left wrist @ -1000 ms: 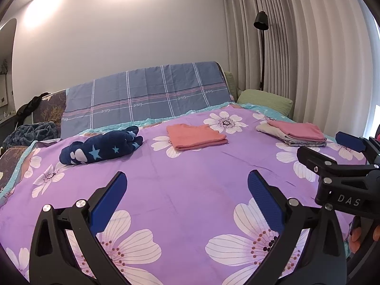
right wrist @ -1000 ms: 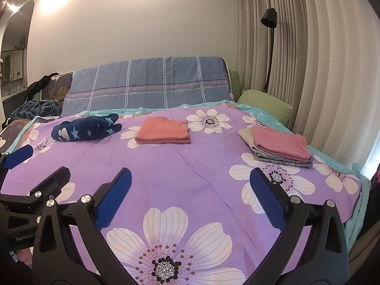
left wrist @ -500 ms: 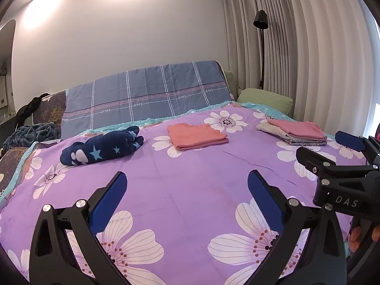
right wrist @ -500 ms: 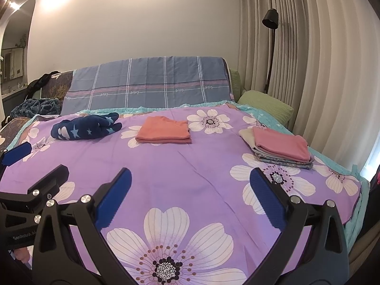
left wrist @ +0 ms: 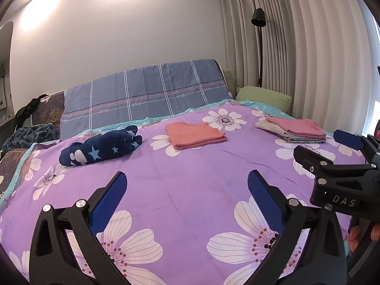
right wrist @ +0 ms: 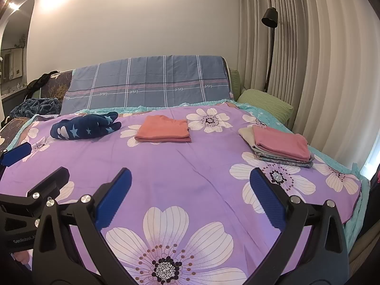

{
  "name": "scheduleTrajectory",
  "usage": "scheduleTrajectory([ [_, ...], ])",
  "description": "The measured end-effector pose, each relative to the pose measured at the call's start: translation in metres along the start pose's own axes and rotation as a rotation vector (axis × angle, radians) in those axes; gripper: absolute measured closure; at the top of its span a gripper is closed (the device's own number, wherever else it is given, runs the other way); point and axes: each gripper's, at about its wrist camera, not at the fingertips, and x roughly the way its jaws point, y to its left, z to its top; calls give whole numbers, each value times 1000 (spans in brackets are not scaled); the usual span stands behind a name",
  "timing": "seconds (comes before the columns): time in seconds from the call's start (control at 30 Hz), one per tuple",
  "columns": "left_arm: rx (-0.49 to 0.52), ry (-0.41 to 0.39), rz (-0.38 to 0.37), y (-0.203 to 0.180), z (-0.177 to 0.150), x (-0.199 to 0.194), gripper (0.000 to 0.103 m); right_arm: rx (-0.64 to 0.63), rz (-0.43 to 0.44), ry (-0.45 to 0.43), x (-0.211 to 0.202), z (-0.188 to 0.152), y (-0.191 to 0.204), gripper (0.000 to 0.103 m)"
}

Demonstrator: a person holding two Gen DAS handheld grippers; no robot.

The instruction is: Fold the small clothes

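Both claws were found with jaws spread wide and nothing between them: my left gripper [left wrist: 186,185] and my right gripper [right wrist: 190,180] hung side by side above the near part of the bed, touching no cloth. From the left wrist view my right gripper [left wrist: 332,156] showed at the right edge; from the right wrist view my left gripper [right wrist: 30,166] showed at the left edge.

Largest item noted was the purple flowered bedspread [left wrist: 190,178], which covered the bed and lay mostly flat, with a few light creases near its middle. Behind it, a grey-blue checked sheet [left wrist: 142,97] was draped at the head of the bed. Pale pleated curtains [left wrist: 308,59] hung along the right side, with a black floor lamp [left wrist: 258,19] standing before them.

A green pillow [left wrist: 263,97] lay at the far right corner. A dark blue star-patterned garment [left wrist: 102,146] lay bunched and unfolded at the far left of the bedspread. A stack of folded clothes [left wrist: 294,129], pink piece uppermost, rested near the right edge. A folded salmon garment [left wrist: 194,134] sat between the two, well apart from each. All three lay far from both grippers. A dark teal blanket [left wrist: 30,133] was heaped beyond the left edge of the bed.
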Motion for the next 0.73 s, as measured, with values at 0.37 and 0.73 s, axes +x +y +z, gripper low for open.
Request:
scheduleTrajectory([
  [0.37,5,7,-5,-1,-1,2,1,-3,-3,2,1,-1,-1,2],
  [0.73,6,11,-5,0,-2,3,1,-4,-4,3,3,-2,-1,2],
])
